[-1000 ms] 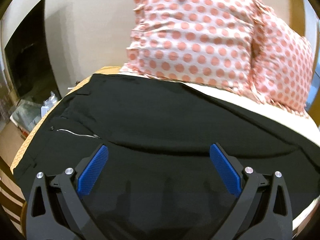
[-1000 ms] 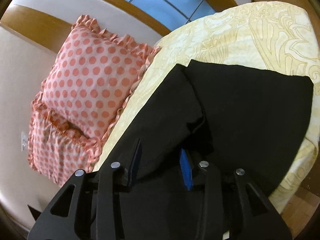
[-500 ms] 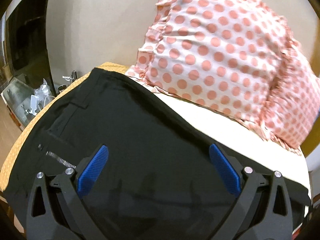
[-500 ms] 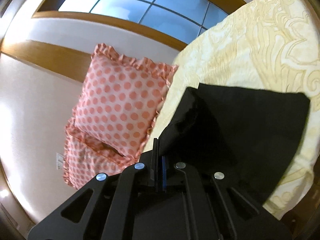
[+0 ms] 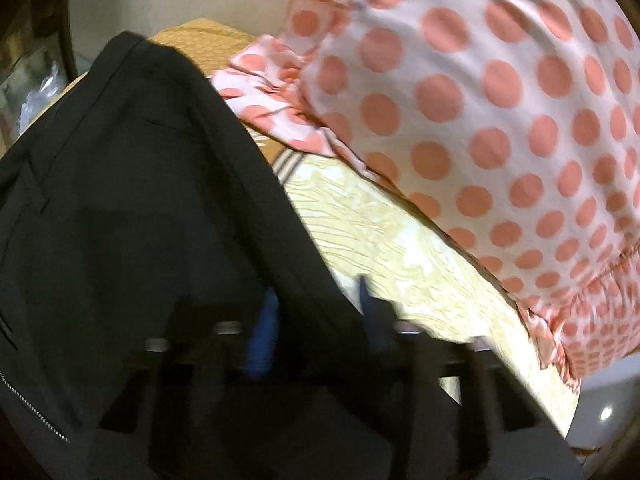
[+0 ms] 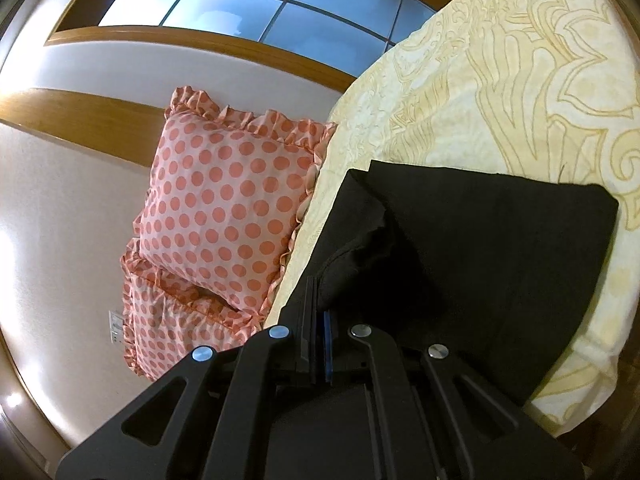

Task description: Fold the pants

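Black pants (image 5: 132,220) lie on a bed with a cream patterned cover (image 5: 400,256). In the left wrist view, which is motion-blurred, my left gripper (image 5: 316,308) straddles the pants' far edge, its blue pads (image 5: 264,328) close together with the dark fabric between them; a zipper (image 5: 32,408) shows at lower left. In the right wrist view my right gripper (image 6: 318,300) is shut on a raised fold of the pants (image 6: 480,248), with the leg end spread flat over the bed cover (image 6: 500,92).
Pink polka-dot ruffled pillows (image 5: 500,120) (image 6: 224,208) lean against the wall at the head of the bed. A window (image 6: 272,4) with a wooden frame is above. The bed edge (image 6: 592,368) drops off at right. Clutter stands beyond the bed at far left (image 5: 36,84).
My left gripper moved toward the pants' far edge by the pillows and narrowed from wide open onto the fabric. My right gripper closed on the pants fold and lifted it.
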Demonstrator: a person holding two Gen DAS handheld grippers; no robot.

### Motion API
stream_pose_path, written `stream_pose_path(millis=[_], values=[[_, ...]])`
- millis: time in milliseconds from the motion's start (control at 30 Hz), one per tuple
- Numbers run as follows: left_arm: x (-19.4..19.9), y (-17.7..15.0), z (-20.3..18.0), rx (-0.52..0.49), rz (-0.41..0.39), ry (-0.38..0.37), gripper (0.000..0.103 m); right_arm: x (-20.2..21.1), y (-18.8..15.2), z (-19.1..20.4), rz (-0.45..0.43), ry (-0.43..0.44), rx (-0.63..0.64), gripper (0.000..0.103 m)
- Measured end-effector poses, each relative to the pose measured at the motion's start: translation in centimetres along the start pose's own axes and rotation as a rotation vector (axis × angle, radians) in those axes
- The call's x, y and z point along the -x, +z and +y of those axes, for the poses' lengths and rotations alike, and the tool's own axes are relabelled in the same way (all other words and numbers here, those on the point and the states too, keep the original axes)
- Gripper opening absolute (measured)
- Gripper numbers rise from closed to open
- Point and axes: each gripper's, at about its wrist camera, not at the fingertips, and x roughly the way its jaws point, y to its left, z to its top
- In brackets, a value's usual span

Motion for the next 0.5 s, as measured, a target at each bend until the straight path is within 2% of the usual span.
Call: stream_pose_path(millis=[100,200,267,367,433,500], values=[[2.5,-1.0,1.5,0.01,-0.028,-0.035,0.012,-0.2,0.2,0.5,-0.002,-0.003,0.025,0.002],[7.7,-3.5,3.1,-0.023,-0.107,-0.072,0.011,-0.2,0.6,1.4,-0.014,-0.002,0.064,0.002],[12.2,-6.3,4.6,-0.04,-0.173,-0.101,0.011,0.2,1.1,2.2,-0.032,0.007,0.091,0.002],[18.2,-12.5,7.8,-0.046,-0.268,-0.129,0.011,1.2,1.7,2.9,-0.065,0.003,0.131,0.002],[20.0,-16.8,10.1,-0.026,-0.293,-0.118,0.012,1.6,2.0,2.7,-0.072,-0.024,0.134,0.002],[20.1,-20.6,12.1,0.009,-0.288,-0.091,0.012,1.8,2.0,1.9,-0.064,-0.077,0.131,0.002]])
